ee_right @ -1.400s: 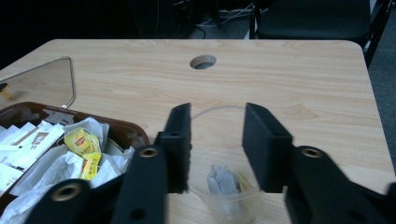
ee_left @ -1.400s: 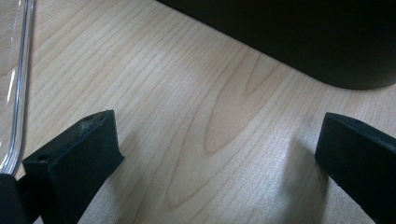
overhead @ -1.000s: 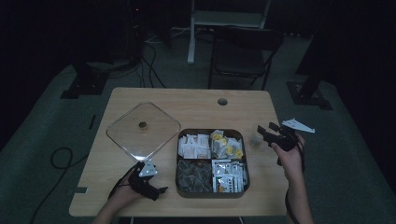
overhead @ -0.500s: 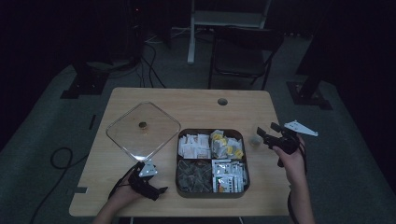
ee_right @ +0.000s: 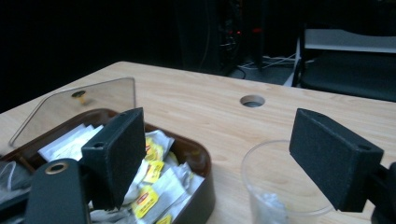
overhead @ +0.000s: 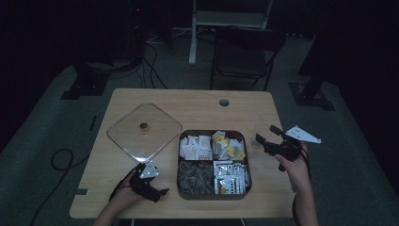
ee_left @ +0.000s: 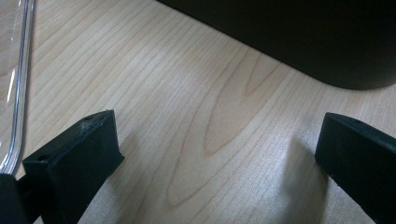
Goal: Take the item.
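A clear plastic cup [ee_right: 285,186] stands upright on the worktop [overhead: 197,106], just right of the dark four-compartment tray [overhead: 213,134] — in the right gripper view something pale lies at its bottom. The right gripper [overhead: 266,134] hovers just above the cup, its fingers [ee_right: 116,149] spread wide and gripping nothing; they have just been opening, and the cup sits below the gap between them, apart from both pads. The tray holds sachets, yellow-labelled ones [ee_right: 152,175] in the far right compartment. Beyond it, to the left, the clear square lid [overhead: 144,129] lies flat. The left gripper [overhead: 157,188] rests low on the worktop by the tray's near left corner — fingers released, bare wood between them.
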Demonstrator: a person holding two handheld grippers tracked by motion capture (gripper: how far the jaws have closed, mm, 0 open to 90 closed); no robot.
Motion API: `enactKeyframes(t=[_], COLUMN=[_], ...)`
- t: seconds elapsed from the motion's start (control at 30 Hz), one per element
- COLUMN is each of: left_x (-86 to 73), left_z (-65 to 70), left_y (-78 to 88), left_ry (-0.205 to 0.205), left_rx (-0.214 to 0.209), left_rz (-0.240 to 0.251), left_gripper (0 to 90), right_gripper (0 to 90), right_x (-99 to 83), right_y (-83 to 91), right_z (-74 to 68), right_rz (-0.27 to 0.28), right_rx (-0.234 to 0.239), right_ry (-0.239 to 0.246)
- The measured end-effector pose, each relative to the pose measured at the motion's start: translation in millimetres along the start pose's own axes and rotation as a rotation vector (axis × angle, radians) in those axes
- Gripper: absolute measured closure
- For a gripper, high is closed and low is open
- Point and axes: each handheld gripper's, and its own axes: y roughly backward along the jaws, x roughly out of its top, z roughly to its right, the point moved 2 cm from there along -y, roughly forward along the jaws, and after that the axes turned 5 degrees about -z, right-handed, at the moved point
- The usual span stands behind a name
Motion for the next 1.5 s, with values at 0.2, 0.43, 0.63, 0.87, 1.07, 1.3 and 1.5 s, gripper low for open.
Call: enactKeyframes(t=[0.2, 0.43, 0.63, 0.87, 1.07, 1.3, 1.5], left_x=[0.0, 0.0, 0.0, 0.0, 0.0, 0.0, 0.0], left_z=[-0.1, -0.1, -0.1, -0.1, 0.0, 0.0, -0.1], left_y=[0.1, 0.1, 0.1, 0.1, 0.1, 0.1, 0.1], left_ry=[-0.001, -0.001, -0.001, -0.002, -0.001, -0.001, -0.002], left_rx=[0.000, 0.000, 0.000, 0.000, 0.000, 0.000, 0.000], left_rz=[-0.002, -0.001, -0.001, -0.001, -0.001, -0.001, -0.001], left_gripper=[0.4, 0.4, 0.4, 0.4, 0.4, 0.4, 0.4], right_gripper=[18.3, 18.4, 18.4, 18.4, 18.4, 18.4, 18.4], right_x=[-11.8, -28.7, -46.3, -65.7, -76.9, -92.1, -101.8], right_y=[-1.8, -5.0, -5.1, -5.2, -4.4, -4.3, -7.5], right_z=[-4.3, -7.4, -8.2, -5.7, -3.6, -1.3, -3.1], right_rz=[-0.007, -0.032, -0.072, -0.110, -0.139, -0.200, -0.278], right_rx=[0.035, 0.053, 0.066, 0.065, 0.053, 0.029, 0.048], right_ry=[0.003, 0.013, 0.006, -0.009, -0.013, 0.001, 0.029])
